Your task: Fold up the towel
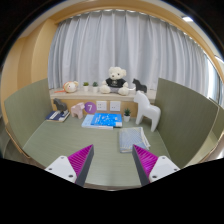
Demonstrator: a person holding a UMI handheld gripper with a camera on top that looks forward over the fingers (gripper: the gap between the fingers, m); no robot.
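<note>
Gripper (113, 160): fingers spread apart, holding nothing, raised above table (60, 145); towel (131, 138), grey, folded-looking, lies on table just ahead of right finger; best approached low, pinching one near corner cleanly before lifting.

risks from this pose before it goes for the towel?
1. The towel lies at the table edge, off to the right of the open, empty gripper; a straight approach would likely miss it.
2. It's already bunched, so the jaws might pinch several layers, not one corner.
3. The blue book and white chair sit close behind; a sweeping fold could hit them.
</note>
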